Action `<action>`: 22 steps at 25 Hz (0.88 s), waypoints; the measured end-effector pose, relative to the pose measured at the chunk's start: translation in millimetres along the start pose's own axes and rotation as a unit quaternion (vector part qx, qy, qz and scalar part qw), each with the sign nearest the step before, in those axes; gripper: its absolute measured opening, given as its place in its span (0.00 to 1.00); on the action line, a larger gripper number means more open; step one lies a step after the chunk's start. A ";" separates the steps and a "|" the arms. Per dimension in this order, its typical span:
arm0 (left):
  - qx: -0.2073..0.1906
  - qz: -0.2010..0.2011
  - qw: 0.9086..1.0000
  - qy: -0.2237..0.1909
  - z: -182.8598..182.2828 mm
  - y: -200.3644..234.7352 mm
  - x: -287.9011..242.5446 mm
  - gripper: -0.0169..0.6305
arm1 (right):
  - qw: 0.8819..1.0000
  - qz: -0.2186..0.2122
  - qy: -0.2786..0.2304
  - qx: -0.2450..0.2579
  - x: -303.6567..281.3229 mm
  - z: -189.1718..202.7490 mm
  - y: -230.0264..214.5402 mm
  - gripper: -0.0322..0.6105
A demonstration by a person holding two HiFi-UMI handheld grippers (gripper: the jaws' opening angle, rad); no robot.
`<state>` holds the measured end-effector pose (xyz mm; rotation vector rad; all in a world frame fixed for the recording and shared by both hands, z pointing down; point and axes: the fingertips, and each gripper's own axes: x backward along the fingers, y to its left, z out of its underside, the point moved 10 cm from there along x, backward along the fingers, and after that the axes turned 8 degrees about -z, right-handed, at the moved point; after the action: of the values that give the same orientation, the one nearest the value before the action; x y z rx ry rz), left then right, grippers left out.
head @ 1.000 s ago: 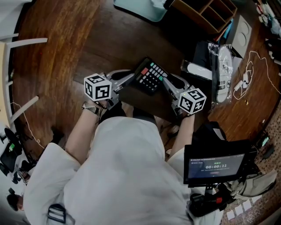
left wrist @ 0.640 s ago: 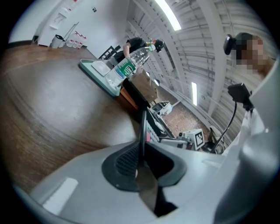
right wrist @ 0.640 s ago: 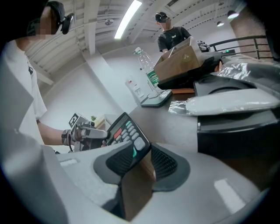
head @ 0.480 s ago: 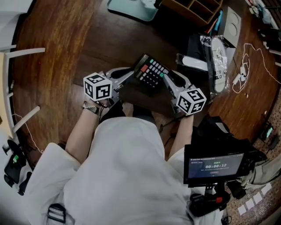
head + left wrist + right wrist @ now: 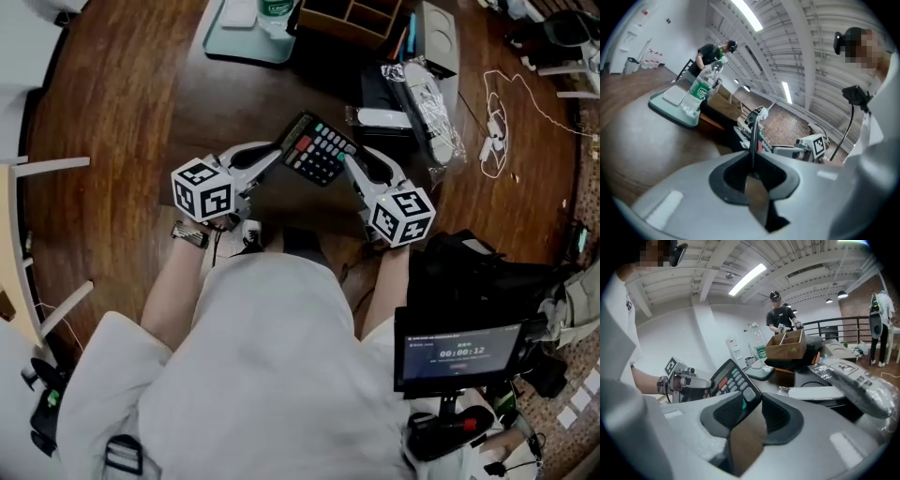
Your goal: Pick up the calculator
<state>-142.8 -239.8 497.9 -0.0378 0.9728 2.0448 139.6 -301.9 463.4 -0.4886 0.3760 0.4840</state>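
The black calculator (image 5: 317, 150), with grey, red and green keys, hangs tilted above the wooden table (image 5: 122, 103). My left gripper (image 5: 279, 156) is shut on its left edge. My right gripper (image 5: 349, 165) is shut on its right corner. In the left gripper view the calculator (image 5: 753, 133) shows edge-on as a thin dark strip pinched in my left gripper (image 5: 753, 161). In the right gripper view the calculator (image 5: 731, 378) shows its key face, and its lower corner sits at the tips of my right gripper (image 5: 757, 401).
At the table's far side stand a teal tray (image 5: 246, 39) with a water bottle, a wooden organiser (image 5: 352, 17), black boxes and a plastic-wrapped bundle (image 5: 427, 105). A white cable (image 5: 497, 122) lies to the right. A screen (image 5: 459, 354) is near my right elbow. A person (image 5: 780, 315) stands beyond the table.
Both grippers have risen with the calculator held between them, and it has tilted a little. The head view now takes in more of the table's far side.
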 end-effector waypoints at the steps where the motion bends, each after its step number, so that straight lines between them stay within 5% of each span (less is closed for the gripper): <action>1: -0.013 0.004 1.000 -0.002 -3.5 -4.2 1.6 0.11 | 1.000 0.011 -0.007 0.006 5.1 -2.1 5.5 0.25; 12: -0.105 0.063 0.992 -0.032 -37.9 -50.1 24.8 0.11 | 0.990 0.081 -0.097 0.057 59.7 -24.9 60.1 0.25; 22: -0.194 0.110 0.973 -0.060 -58.2 -93.1 60.2 0.11 | 0.967 0.153 -0.168 0.111 103.8 -32.9 128.2 0.25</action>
<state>-133.3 -205.2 377.9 -0.0127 0.5083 2.3874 150.4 -183.7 344.3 -0.1232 0.1734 0.8020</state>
